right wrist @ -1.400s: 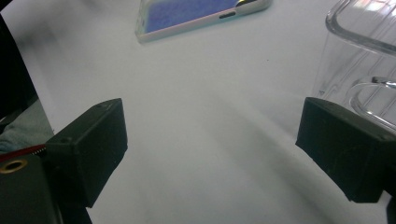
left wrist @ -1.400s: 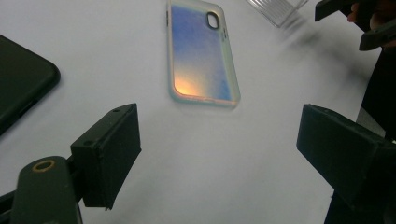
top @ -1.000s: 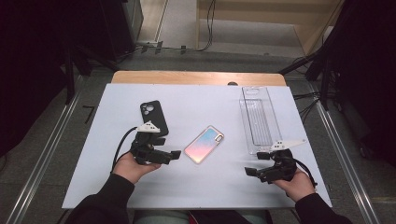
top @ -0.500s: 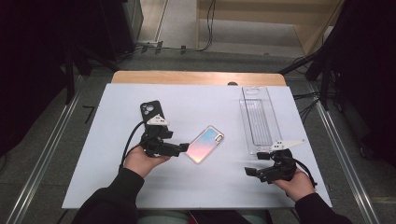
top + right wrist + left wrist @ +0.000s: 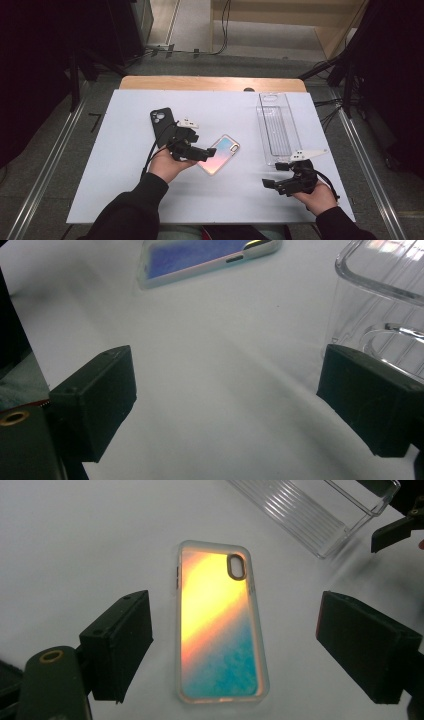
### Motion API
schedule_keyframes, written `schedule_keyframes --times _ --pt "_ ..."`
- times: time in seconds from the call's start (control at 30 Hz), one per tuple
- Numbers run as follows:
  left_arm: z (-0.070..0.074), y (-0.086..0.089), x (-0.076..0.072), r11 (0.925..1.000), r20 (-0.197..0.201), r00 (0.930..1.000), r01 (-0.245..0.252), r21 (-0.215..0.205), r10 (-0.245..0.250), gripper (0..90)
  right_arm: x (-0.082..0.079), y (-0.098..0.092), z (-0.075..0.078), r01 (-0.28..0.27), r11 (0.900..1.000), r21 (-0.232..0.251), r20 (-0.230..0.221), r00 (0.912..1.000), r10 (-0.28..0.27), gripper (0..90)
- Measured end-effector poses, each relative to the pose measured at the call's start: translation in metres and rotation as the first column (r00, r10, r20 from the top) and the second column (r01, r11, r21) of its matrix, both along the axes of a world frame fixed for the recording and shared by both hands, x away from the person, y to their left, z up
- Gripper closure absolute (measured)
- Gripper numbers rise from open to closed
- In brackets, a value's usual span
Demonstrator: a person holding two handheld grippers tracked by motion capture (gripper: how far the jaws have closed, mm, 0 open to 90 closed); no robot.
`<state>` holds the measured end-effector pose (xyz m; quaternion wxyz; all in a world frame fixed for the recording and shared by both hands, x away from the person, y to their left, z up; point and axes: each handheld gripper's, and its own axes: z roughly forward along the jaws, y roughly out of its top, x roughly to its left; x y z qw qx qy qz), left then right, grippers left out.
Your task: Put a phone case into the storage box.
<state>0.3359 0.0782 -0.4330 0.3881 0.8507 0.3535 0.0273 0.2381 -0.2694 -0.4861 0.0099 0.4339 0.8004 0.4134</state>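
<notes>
Clear tray cut off by right gripper view's edge

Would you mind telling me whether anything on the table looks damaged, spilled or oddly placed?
Nothing stands out. The iridescent phone case lies flat and intact, the black phone case lies flat beside it, and the clear tray sits upright.

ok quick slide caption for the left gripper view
Open left gripper straddling an iridescent phone case lying flat on the white table.

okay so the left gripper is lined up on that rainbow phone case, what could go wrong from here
1. The iridescent phone case lies flat on the white table; the open left gripper's fingers may scrape the surface or slide the case rather than pinch it.
2. A pushed case could skid toward the clear tray nearby.
</notes>
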Motion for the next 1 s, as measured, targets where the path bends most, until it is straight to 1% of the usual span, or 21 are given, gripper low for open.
schedule_keyframes --times 0.1,0.17,0.23,0.3,0.47,0.5,0.57,0.6,0.63,0.67,0.7,0.73,0.77,0.8,0.83,0.87,0.9,0.93,0.97,1.0 --pt "0.000 -0.007 0.003 0.9999 0.004 1.0000 -0.001 0.013 0.001 15.3 0.000 0.000 0.000 0.001 1.000 -0.001 0.000 1.0000 -0.001 7.0" --pt "0.000 -0.013 0.004 0.9999 0.010 0.9999 0.002 0.012 -0.002 15.3 0.000 0.000 0.000 -0.001 1.000 -0.003 0.002 1.0000 0.001 7.0" --pt "-0.001 -0.018 0.006 0.9999 0.010 0.9999 0.002 0.013 -0.002 15.3 0.000 0.000 0.000 -0.002 1.000 -0.005 0.004 1.0000 0.002 7.0" --pt "-0.004 -0.022 0.007 0.9997 0.008 0.9999 0.008 0.025 -0.009 15.3 0.000 0.000 0.000 -0.002 1.000 -0.005 0.004 1.0000 0.002 7.0" --pt "-0.010 -0.031 0.012 0.9991 -0.008 0.9999 0.007 0.041 -0.006 15.2 0.001 0.000 0.000 -0.002 1.000 -0.007 0.003 1.0000 0.002 7.0" --pt "-0.010 -0.033 0.013 0.9991 -0.011 0.9999 0.008 0.042 -0.007 15.2 0.001 0.000 0.000 -0.002 1.000 -0.007 0.002 1.0000 0.002 7.0" --pt "-0.010 -0.036 0.014 0.9995 -0.023 0.9997 0.001 0.030 -0.001 15.2 0.001 0.000 0.000 -0.002 1.000 -0.009 0.000 1.0000 0.002 7.0" --pt "-0.009 -0.037 0.015 0.9994 -0.030 0.9996 0.001 0.034 0.000 15.0 0.001 0.000 0.000 -0.002 1.000 -0.009 -0.002 1.0000 0.002 7.0" --pt "-0.009 -0.038 0.015 0.9995 -0.039 0.9992 0.005 0.030 -0.003 14.5 0.001 0.000 0.000 -0.002 1.000 -0.008 -0.001 1.0000 0.002 7.0" --pt "-0.010 -0.039 0.016 0.9996 -0.049 0.9988 0.010 0.027 -0.008 10.2 0.001 0.000 0.000 0.000 1.000 -0.007 0.001 1.0000 0.000 7.0" --pt "-0.012 -0.040 0.016 0.9994 -0.048 0.9988 0.007 0.034 -0.006 1.8 0.001 0.000 0.000 -0.001 1.000 -0.006 0.000 1.0000 0.001 7.0" --pt "-0.012 -0.041 0.016 0.9987 -0.025 0.9996 -0.011 0.049 0.012 0.0 0.001 0.000 0.000 -0.002 1.000 -0.006 0.001 1.0000 0.002 7.0" --pt "-0.012 -0.041 0.016 0.9987 -0.025 0.9996 -0.011 0.049 0.012 0.0 0.001 0.000 0.000 -0.002 1.000 -0.006 0.001 1.0000 0.002 7.0" --pt "-0.014 -0.042 0.015 0.9985 -0.012 0.9998 -0.014 0.053 0.014 0.0 0.001 0.000 0.000 -0.001 1.000 -0.007 -0.001 1.0000 0.001 7.0" --pt "-0.014 -0.042 0.015 0.9985 -0.012 0.9998 -0.014 0.053 0.014 0.0 0.001 0.000 0.000 -0.002 1.000 -0.008 0.000 1.0000 0.002 7.0" --pt "-0.015 -0.040 0.015 0.9995 -0.027 0.9995 0.016 0.027 -0.015 0.0 0.001 0.000 0.000 -0.002 1.000 -0.008 0.000 1.0000 0.002 7.0" --pt "-0.015 -0.040 0.015 0.9994 -0.030 0.9993 0.021 0.026 -0.020 0.0 0.001 0.000 0.000 -0.001 1.000 -0.007 0.001 1.0000 0.001 7.0" --pt "-0.015 -0.041 0.015 0.9991 -0.029 0.9994 0.022 0.037 -0.021 0.0 0.001 0.000 0.001 -0.002 1.000 -0.008 0.001 1.0000 0.002 7.0" --pt "-0.015 -0.041 0.015 0.9991 -0.029 0.9994 0.022 0.037 -0.021 0.0 0.001 0.000 0.000 -0.002 1.000 -0.008 0.003 1.0000 0.002 7.0" --pt "-0.017 -0.042 0.014 0.9980 -0.032 0.9993 0.021 0.059 -0.019 0.0 0.001 0.000 0.000 -0.001 1.000 -0.008 0.003 1.0000 0.001 7.0"
